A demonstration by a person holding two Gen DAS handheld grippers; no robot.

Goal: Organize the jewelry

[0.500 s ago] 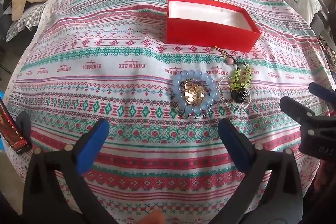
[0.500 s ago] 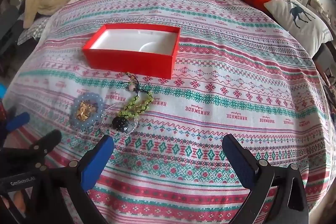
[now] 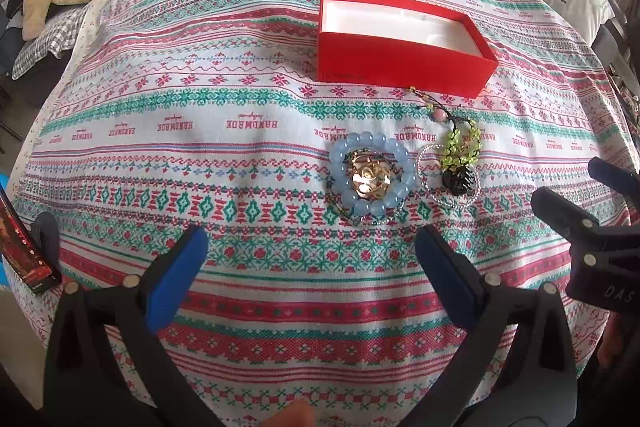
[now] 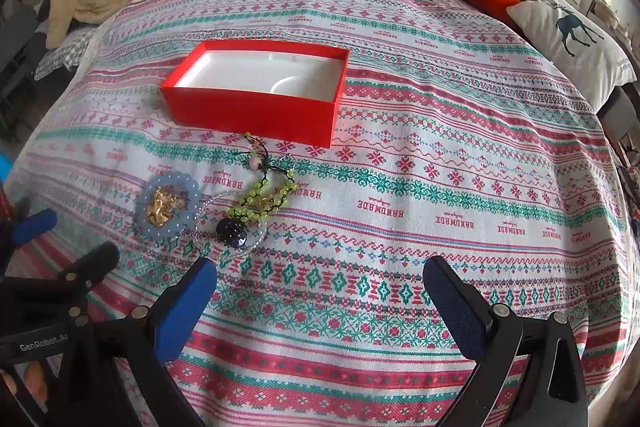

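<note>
Mid-bed on the patterned bedspread [image 3: 240,147]: pale-blue bead bracelet ringing a gold trinket [image 3: 370,179], green-bead cord with black charm [image 4: 256,203] beside it, before the empty red box [image 4: 256,107]. Nothing moved since half a second ago; left gripper [image 3: 308,259] and right gripper [image 4: 320,291] stay spread, empty. Sorting unstarted.

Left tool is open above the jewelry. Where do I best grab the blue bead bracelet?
Probably the near arc of the blue bead bracelet, coming straight down with the left tool. It lies flat on the bedspread with a gold ornament inside, so pinch across the beads there, away from it.
</note>
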